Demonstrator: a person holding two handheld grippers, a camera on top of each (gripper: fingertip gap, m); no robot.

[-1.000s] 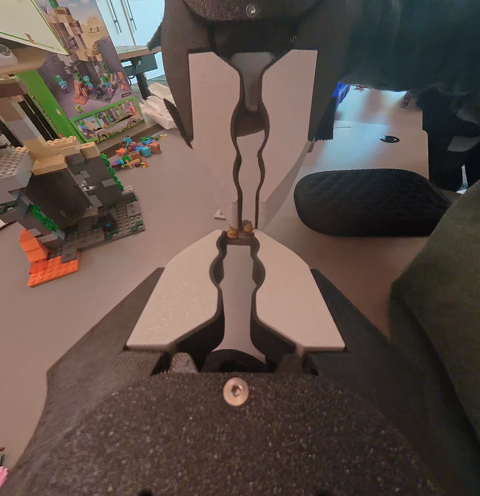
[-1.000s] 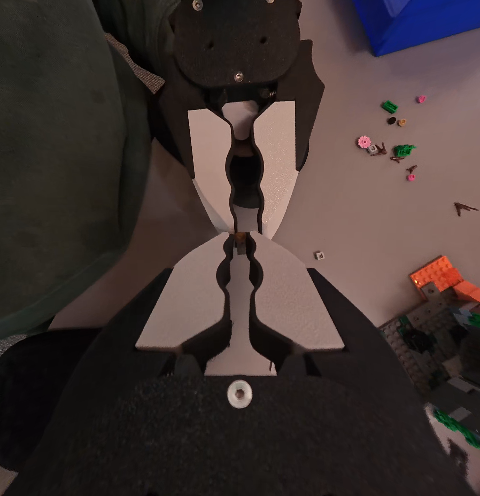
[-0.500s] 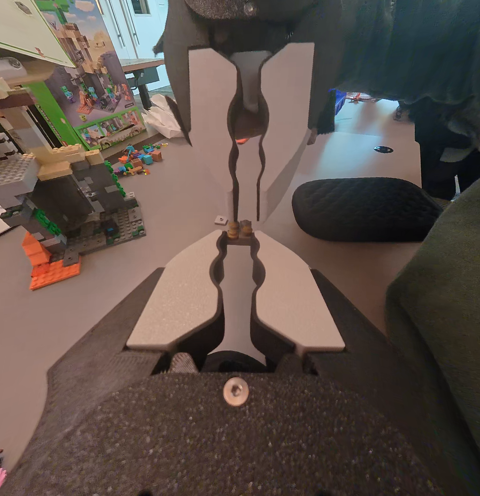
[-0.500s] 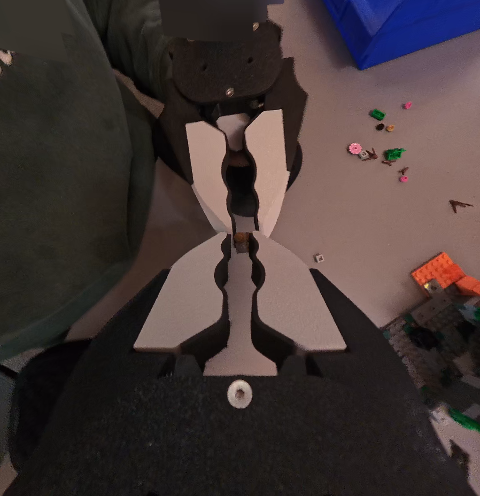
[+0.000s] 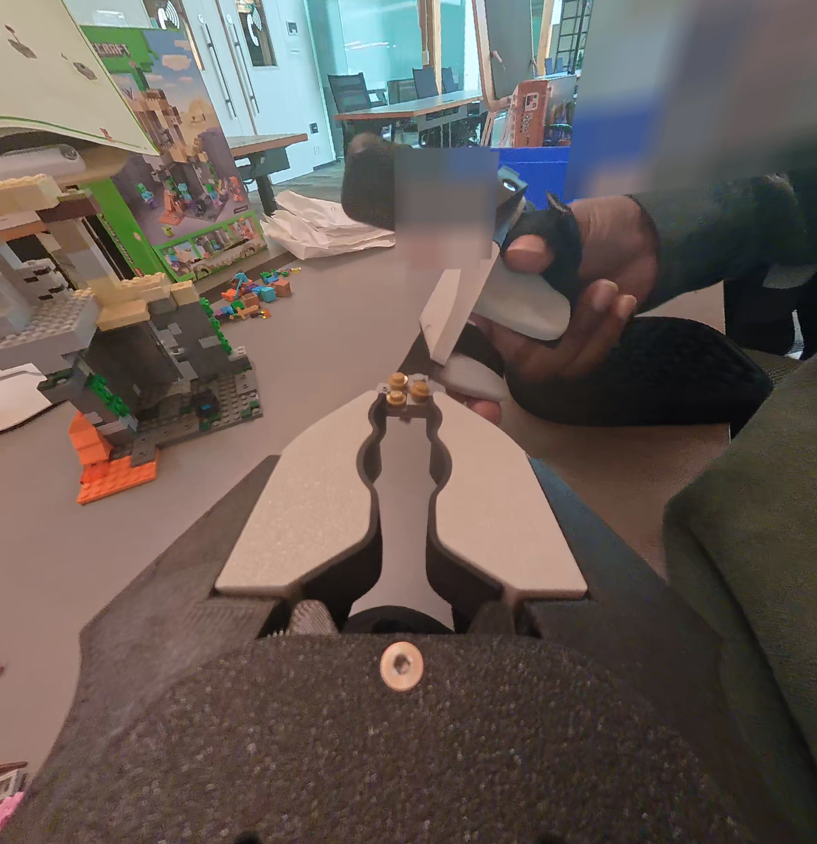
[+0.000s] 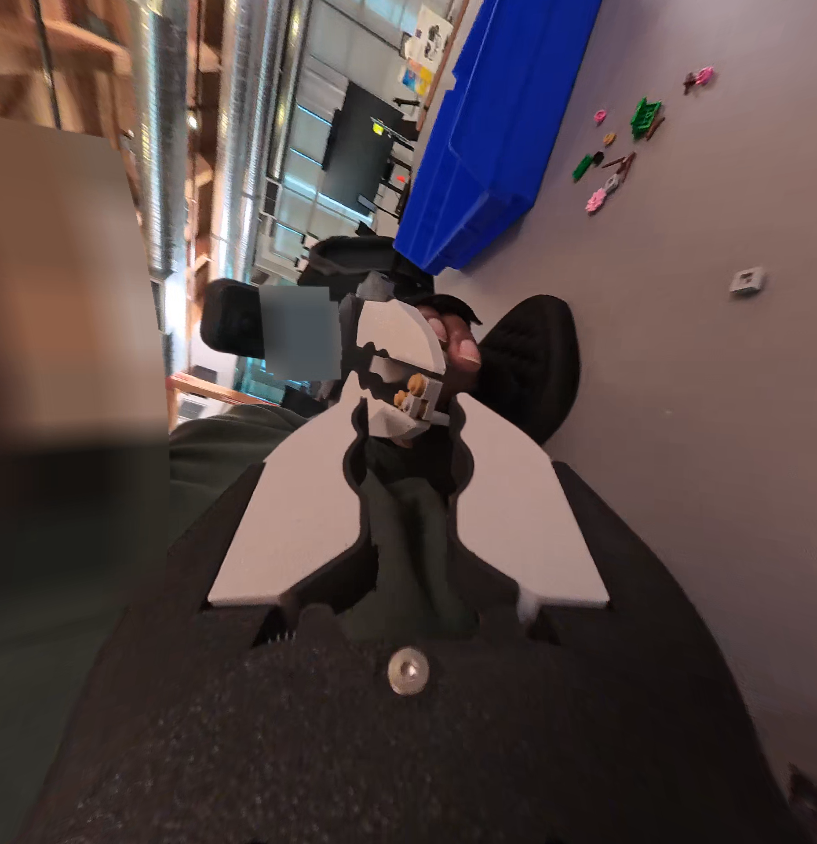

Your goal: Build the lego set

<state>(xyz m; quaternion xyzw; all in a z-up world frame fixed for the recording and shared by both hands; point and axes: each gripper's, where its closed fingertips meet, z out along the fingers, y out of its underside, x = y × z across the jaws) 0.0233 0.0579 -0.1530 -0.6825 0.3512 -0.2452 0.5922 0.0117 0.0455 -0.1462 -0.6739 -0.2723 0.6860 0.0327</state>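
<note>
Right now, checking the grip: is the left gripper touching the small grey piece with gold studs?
Touching. The left wrist view shows the left gripper clamping the grey piece between its fingertips, with no gap.

Bright daylit room, wide-angle edge warping, right view motion-blurred
</note>
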